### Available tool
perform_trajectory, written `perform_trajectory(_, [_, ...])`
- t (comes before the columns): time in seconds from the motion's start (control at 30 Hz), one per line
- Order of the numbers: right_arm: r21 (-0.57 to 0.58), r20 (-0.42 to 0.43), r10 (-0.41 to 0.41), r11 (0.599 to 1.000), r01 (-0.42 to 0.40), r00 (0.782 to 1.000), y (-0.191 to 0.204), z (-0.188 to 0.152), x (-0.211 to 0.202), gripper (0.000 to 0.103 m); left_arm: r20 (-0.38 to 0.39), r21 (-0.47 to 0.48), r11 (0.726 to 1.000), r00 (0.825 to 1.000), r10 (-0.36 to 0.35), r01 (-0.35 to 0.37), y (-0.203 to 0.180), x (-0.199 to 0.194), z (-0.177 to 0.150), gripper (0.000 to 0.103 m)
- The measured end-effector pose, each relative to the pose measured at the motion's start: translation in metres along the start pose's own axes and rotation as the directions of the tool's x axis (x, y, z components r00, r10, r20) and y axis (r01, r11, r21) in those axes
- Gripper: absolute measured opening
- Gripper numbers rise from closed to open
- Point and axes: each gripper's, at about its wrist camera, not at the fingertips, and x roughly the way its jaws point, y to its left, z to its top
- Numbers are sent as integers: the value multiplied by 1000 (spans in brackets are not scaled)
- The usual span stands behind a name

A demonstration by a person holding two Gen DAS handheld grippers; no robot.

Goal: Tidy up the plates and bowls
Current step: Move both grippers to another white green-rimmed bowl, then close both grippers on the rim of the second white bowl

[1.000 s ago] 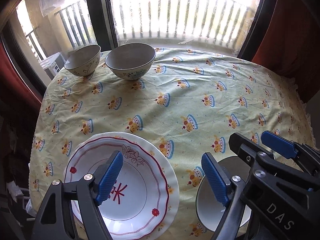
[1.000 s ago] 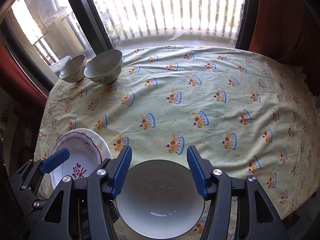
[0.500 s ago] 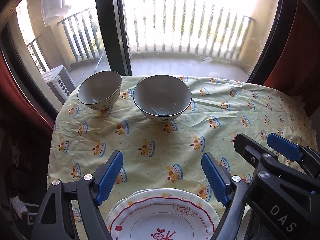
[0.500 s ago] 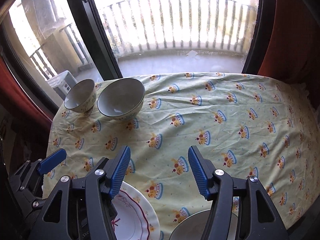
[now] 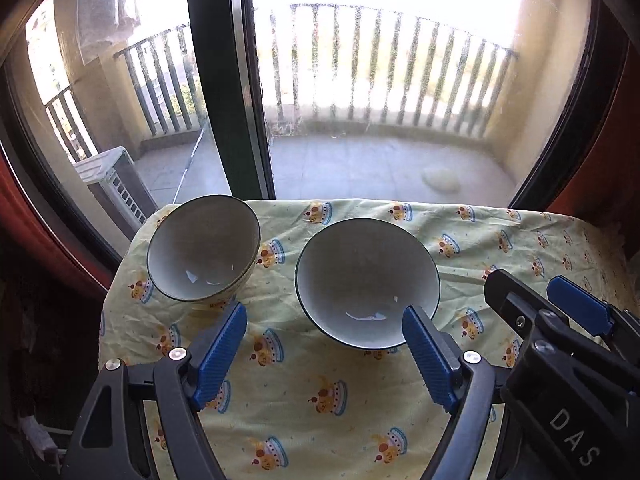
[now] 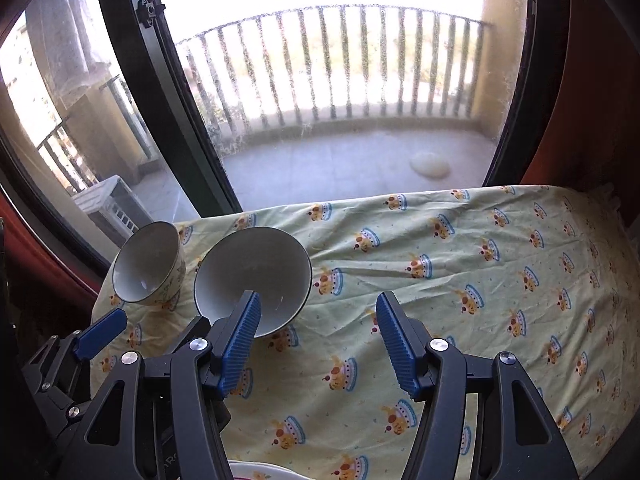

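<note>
Meanwhile, left tongs (image 5: pixel 324 354) spread apart, gripping nothing, hovered over worktop (image 5: pixel 304 396) in yellow crown-print cloth. Right tongs (image 6: pixel 318 346) likewise apart and empty. Two bowls stood upright near worktop's far left corner, close together by window: smaller bowl (image 5: pixel 203 248) at left, larger bowl (image 5: pixel 367 282) beside it, just ahead of left tongs. Rim of red-edged plate (image 6: pixel 260 472) peeked in at bottom edge of right wrist view.

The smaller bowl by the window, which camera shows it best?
The left wrist view: the smaller bowl sits large and unblocked, rim and inside visible. In the right wrist view the same bowl is smaller, near the left edge, but still unblocked.
</note>
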Motion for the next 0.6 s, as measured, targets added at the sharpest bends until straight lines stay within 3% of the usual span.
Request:
perform_trajectory(0.23, [14, -4, -20, 1000, 20, 1000, 8, 20, 41, 64, -7, -15, 1000, 1000, 13, -13, 6, 38, 19, 77])
perform_trajectory(0.43, [31, -35, -17, 999, 18, 999, 14, 28, 78, 61, -58, -59, 997, 998, 37, -41, 11, 76, 29, 68])
perform_trajectory(0.6, [31, -68, -25, 999, 27, 997, 15, 31, 105, 51, -87, -70, 997, 996, 36, -42, 14, 98, 31, 60])
